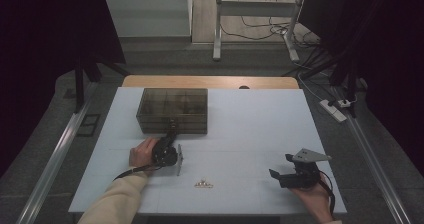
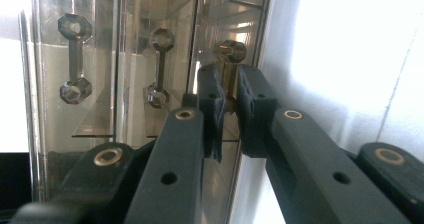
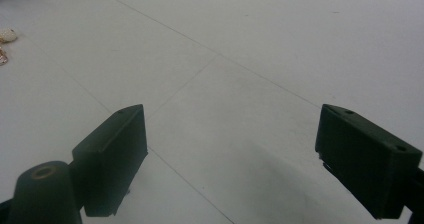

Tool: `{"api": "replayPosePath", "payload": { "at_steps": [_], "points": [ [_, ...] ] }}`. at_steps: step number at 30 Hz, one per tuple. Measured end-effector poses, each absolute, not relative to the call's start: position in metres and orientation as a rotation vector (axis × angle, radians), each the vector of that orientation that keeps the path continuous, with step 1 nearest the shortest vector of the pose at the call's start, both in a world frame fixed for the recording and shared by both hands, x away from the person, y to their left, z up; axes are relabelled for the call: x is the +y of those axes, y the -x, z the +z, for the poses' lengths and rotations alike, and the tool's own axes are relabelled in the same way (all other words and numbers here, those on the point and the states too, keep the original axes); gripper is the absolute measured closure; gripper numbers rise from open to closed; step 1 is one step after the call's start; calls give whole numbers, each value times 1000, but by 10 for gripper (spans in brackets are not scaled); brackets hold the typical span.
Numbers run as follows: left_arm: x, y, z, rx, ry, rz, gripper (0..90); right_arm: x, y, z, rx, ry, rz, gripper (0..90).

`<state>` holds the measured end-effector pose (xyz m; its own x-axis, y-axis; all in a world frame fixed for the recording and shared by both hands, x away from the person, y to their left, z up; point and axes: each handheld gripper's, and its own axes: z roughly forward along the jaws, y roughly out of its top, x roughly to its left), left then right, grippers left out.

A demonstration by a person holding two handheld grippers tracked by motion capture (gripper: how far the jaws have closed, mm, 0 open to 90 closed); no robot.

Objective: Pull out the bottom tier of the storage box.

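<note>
Left gripper (image 2: 227, 109): jaws pinched on drawer handle (image 2: 230, 51) of smoky box (image 1: 172, 110).
Right gripper (image 1: 286, 173): jaws wide, idle at 4 o'clock.
Progress: drawer seemingly unopened; trinket (image 1: 203, 184) waits on surface (image 1: 250, 129).

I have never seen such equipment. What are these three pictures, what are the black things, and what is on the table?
A person sits at a white table and holds a hand-operated clamp in each hand; no robot is present. The high view looks down from above. The other two pictures come from cameras riding on each clamp. The left tool is closed on a brass-coloured handle on the front of a smoky transparent drawer box. The right tool is open above bare table. A small gold-coloured object lies near the front edge; what it is I cannot tell.
</note>
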<state>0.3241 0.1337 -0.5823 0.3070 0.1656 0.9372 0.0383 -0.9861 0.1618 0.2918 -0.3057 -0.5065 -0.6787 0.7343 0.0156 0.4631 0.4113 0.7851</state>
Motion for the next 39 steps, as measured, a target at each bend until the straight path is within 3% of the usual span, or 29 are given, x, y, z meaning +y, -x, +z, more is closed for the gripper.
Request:
{"api": "replayPosePath", "payload": {
  "at_steps": [39],
  "points": [
    [135, -312, -580, 191, -2443, 1765, 810, -305, -292, -507, 2341, -1037, 1147, 128]
  ]
}}
